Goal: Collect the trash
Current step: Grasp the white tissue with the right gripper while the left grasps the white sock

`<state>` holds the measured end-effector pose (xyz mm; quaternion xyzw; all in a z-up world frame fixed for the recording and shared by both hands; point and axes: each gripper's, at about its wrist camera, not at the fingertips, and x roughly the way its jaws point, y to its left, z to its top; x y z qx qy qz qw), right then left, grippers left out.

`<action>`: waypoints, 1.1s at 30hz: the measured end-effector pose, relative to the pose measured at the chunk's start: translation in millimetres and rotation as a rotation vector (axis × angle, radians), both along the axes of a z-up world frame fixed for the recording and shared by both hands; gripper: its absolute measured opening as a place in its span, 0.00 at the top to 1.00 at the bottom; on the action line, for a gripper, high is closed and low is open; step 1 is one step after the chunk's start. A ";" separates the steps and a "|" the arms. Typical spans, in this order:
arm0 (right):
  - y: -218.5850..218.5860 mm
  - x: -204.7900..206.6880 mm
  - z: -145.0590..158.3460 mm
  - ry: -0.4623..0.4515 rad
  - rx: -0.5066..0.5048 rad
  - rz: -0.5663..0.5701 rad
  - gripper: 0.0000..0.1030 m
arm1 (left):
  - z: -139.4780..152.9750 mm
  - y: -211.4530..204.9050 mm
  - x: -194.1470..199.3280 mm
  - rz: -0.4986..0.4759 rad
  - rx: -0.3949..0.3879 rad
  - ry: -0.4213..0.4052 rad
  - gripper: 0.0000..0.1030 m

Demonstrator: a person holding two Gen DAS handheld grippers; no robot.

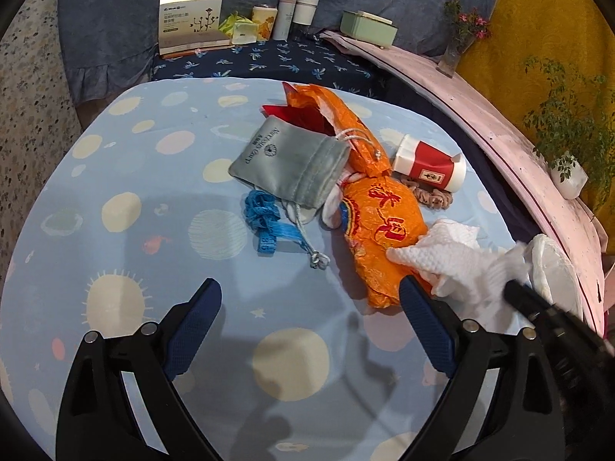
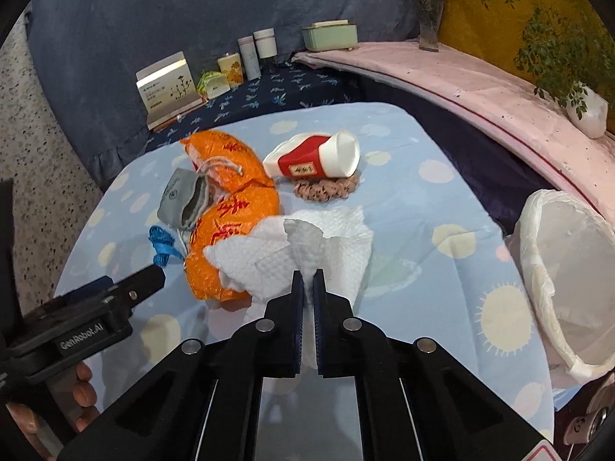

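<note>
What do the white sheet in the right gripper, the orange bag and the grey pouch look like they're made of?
White sheet: paper towel, matte, with a quilted embossed pattern. Orange bag: thin plastic film, glossy and crinkled, with red print. Grey pouch: soft, velvet-like fabric with a faint sheen and a drawstring; exact cloth unclear.

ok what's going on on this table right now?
A person with a handheld gripper in each hand is clearing trash off a blue-covered table. The right gripper is shut on a crumpled white paper towel that lies against an orange plastic bag. The left gripper is open just short of that bag, holding nothing. A lined white bin waits at the table's right edge. A tipped red-and-white paper cup, grey pouch and blue tape measure lie untouched.
</note>
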<state>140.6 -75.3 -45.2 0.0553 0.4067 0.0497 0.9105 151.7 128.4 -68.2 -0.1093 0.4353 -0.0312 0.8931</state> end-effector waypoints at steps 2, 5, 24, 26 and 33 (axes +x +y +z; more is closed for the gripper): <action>-11.9 -2.4 13.1 -0.033 0.007 -0.026 0.96 | 0.2 -6.1 1.1 -0.013 -0.002 0.002 0.13; -27.2 -6.7 30.0 -0.079 0.017 -0.061 0.96 | 0.1 -15.3 3.1 -0.031 -0.006 0.005 0.13; -93.5 -31.5 63.0 -0.191 0.030 -0.205 0.96 | 9.4 -101.8 18.1 -0.216 -0.016 -0.015 0.17; -98.0 -31.3 57.3 -0.177 0.038 -0.210 0.96 | 4.6 -111.7 25.5 -0.229 0.000 -0.003 0.26; -110.8 -33.2 41.1 -0.144 0.058 -0.224 0.96 | -17.9 -134.5 40.6 -0.271 0.023 0.060 0.65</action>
